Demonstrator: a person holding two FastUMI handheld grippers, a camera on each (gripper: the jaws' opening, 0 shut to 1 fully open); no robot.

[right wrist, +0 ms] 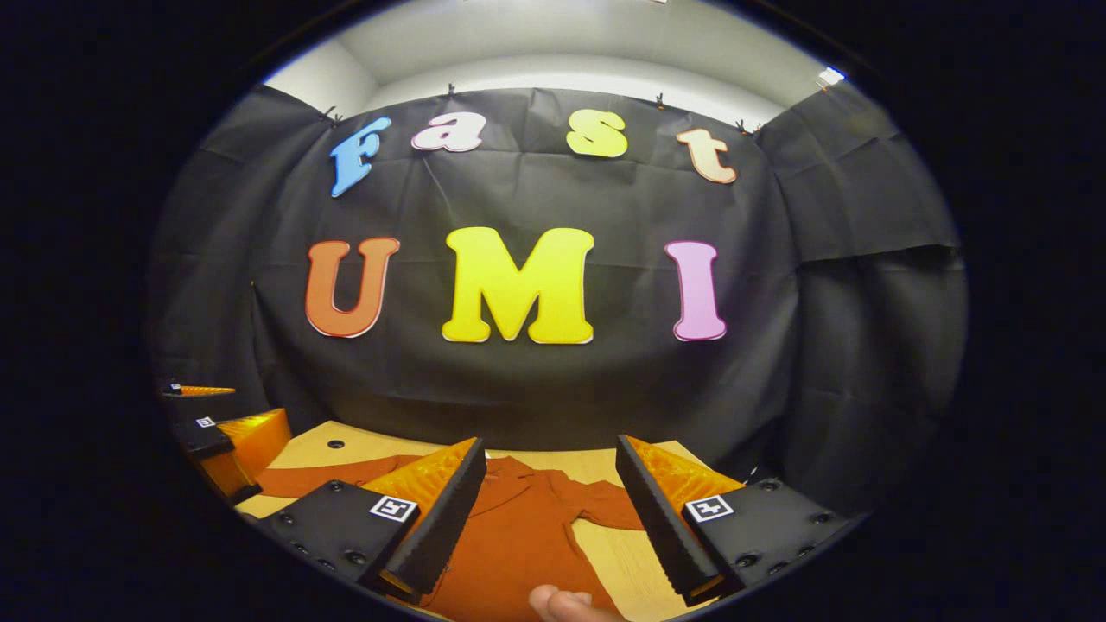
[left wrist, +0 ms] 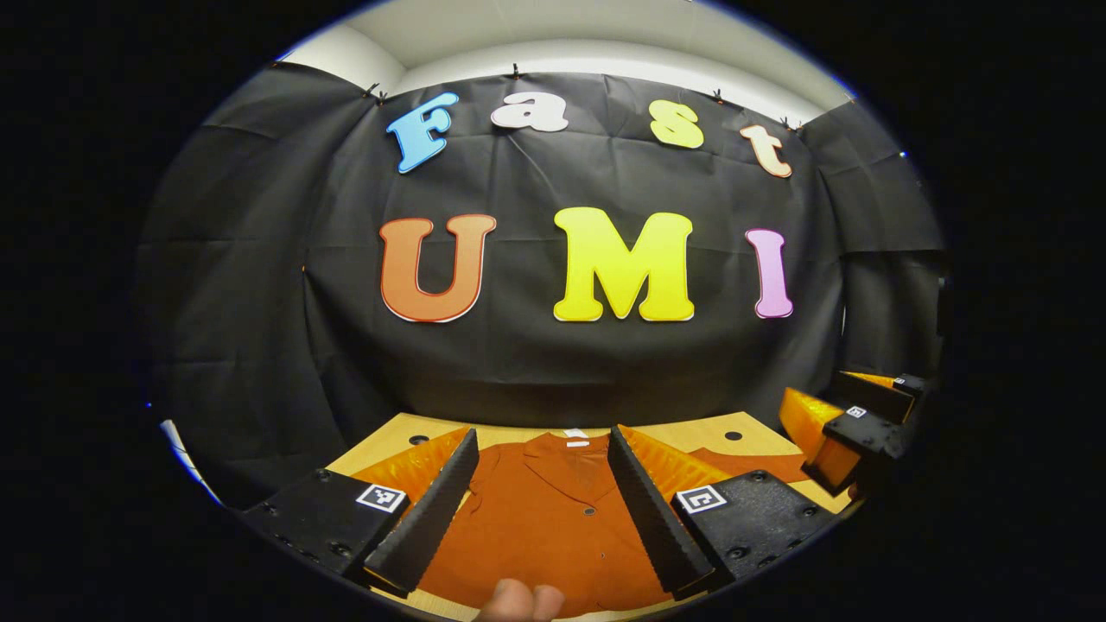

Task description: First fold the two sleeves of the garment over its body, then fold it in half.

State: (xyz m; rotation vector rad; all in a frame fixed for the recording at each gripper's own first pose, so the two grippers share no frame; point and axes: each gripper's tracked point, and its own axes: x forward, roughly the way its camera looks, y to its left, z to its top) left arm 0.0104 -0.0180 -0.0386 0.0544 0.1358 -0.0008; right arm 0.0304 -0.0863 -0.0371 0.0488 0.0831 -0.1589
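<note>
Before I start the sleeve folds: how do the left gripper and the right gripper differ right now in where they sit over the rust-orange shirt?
The left gripper frames the rust-orange button shirt's collar and button placket between its fingers; the right gripper frames one sleeve, the shirt's edge and bare wooden table. In the left gripper view cloth spans the whole gap; in the right gripper view, about half. Both are open, holding nothing, pointing at the back wall.

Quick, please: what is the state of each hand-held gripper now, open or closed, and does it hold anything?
Left hand-held gripper: open, holding nothing, above the orange shirt.
Right hand-held gripper: open, holding nothing, above the same shirt.
</note>
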